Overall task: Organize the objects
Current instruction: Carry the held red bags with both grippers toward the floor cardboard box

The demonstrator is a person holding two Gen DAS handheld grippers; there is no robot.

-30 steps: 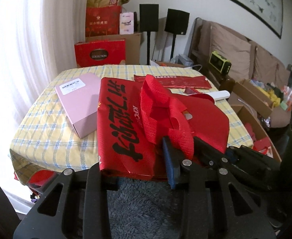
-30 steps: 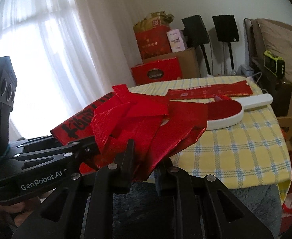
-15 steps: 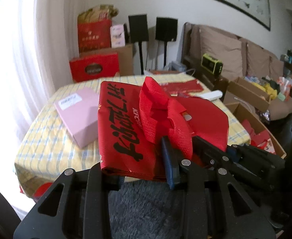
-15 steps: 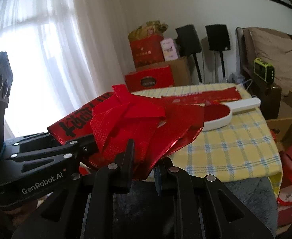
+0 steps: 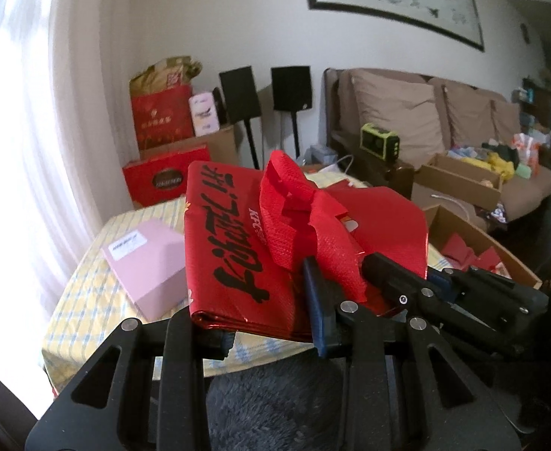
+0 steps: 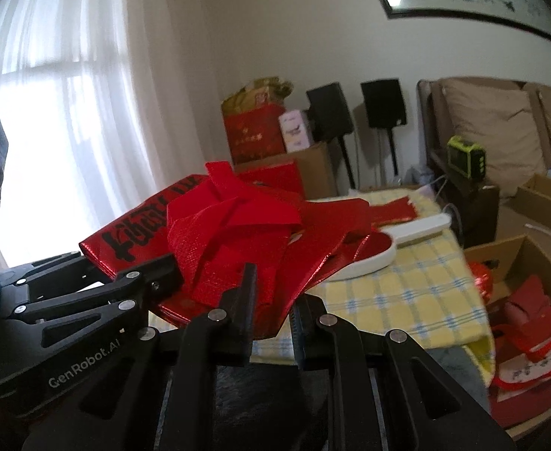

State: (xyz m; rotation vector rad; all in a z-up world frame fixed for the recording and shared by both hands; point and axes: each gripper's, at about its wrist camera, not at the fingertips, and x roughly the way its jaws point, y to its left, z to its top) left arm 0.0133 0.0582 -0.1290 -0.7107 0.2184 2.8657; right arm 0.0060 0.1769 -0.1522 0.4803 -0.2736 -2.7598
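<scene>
Two grippers, left gripper (image 5: 267,300) and right gripper (image 6: 273,300), fingers clamped on folded glossy red woven bag (image 5: 237,248), its underside hidden, raised above yellow-checked counter (image 6: 406,300), near edge unobstructed.

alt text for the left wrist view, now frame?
A folded red bag with black lettering is gripped at its near edge by the left gripper, while the right gripper clamps it from the right side. Behind lie a pink box on a yellow checked tablecloth, two black speakers and a beige sofa.

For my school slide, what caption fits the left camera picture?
Both grippers, left gripper and right gripper, hold a folded red bag above the checked table.
</scene>
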